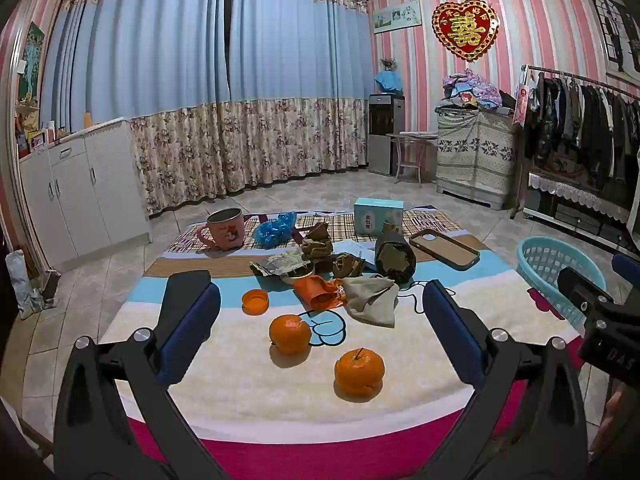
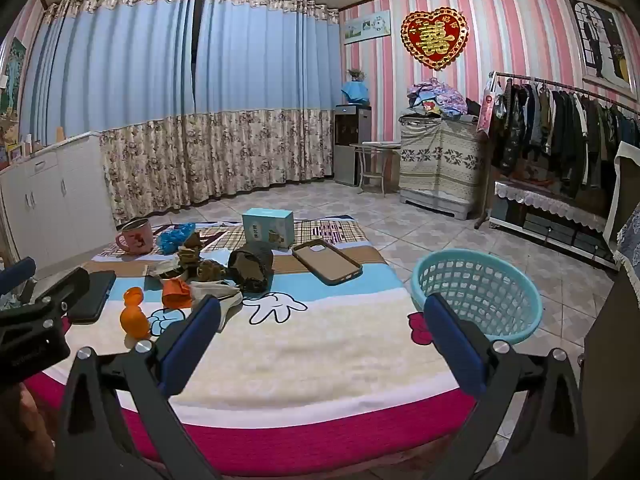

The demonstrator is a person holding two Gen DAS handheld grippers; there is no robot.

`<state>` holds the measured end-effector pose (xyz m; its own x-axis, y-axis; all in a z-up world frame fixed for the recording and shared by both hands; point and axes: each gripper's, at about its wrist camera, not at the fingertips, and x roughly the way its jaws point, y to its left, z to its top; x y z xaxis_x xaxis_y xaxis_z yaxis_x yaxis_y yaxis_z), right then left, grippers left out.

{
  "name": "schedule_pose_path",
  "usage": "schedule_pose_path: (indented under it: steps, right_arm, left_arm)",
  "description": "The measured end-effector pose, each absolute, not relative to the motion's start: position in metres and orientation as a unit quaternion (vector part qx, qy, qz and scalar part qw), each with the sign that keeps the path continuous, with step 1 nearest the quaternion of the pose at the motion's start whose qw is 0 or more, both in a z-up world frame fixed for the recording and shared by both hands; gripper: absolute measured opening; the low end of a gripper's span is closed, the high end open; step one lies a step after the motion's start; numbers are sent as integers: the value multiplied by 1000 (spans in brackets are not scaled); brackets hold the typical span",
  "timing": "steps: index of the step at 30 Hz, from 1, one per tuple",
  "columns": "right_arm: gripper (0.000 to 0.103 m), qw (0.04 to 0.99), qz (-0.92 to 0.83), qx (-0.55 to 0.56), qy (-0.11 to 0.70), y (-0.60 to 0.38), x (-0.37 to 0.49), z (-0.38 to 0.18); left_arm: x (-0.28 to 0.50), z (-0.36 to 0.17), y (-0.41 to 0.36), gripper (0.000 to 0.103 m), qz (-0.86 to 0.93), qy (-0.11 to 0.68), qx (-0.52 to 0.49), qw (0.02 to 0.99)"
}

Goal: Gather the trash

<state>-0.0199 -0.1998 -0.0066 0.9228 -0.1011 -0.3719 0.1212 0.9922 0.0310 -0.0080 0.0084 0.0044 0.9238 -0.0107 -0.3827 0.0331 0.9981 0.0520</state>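
Observation:
A heap of trash lies mid-blanket: an orange wrapper, a beige crumpled paper, brown crumpled papers, a dark crushed cup, a foil wrapper and a blue plastic bag. A teal mesh basket stands on the floor at the blanket's right edge. My left gripper is open and empty, hovering near two oranges. My right gripper is open and empty above the blanket's near right part, its right finger beside the basket.
On the blanket also lie an orange lid, a pink mug, a teal box and a phone case. White cabinets stand left, a clothes rack right, tiled floor around.

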Motion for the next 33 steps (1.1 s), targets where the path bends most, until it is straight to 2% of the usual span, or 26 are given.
schedule_pose_path:
  steps: [33]
  right_arm:
    - [99,980,-56,25,189,-199,-19,-7]
  left_arm:
    - [-6,8,13,98,-9,196,25,980]
